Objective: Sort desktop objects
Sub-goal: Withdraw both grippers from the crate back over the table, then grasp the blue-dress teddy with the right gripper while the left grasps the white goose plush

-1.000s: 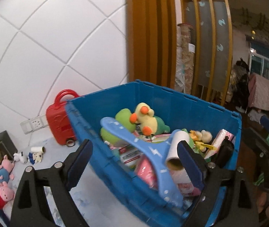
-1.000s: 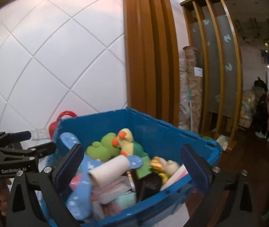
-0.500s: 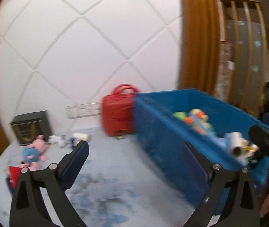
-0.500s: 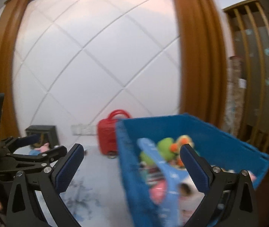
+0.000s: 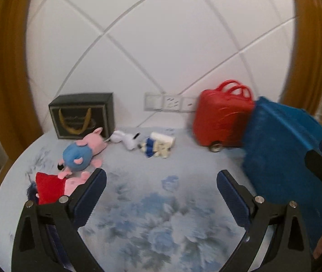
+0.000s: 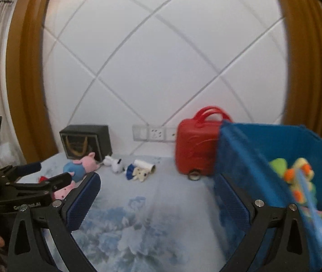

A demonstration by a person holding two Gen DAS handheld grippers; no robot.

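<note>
In the left wrist view, the left gripper (image 5: 161,181) hangs above a round table with a blue floral cloth (image 5: 161,222), its jaws spread wide with nothing between them. At the far left lie a pink pig plush in a blue top (image 5: 82,151) and, nearer, a pig plush in red (image 5: 49,187), partly behind the left finger. Further back a white plush dog (image 5: 125,139), a small blue-and-cream plush (image 5: 155,149) and a white roll (image 5: 163,137) lie close together. A dark box with gold print (image 5: 81,115) stands against the wall, a red toy suitcase (image 5: 223,122) stands just beside the blue storage bin (image 5: 281,154) on the right. In the right wrist view, the right gripper (image 6: 158,195) is likewise released and empty over the cloth. The left gripper (image 6: 36,174) shows from the side at left. The bin (image 6: 262,149) holds a green plush (image 6: 278,164) and a yellow-orange duck plush (image 6: 299,170), both blurred.
</note>
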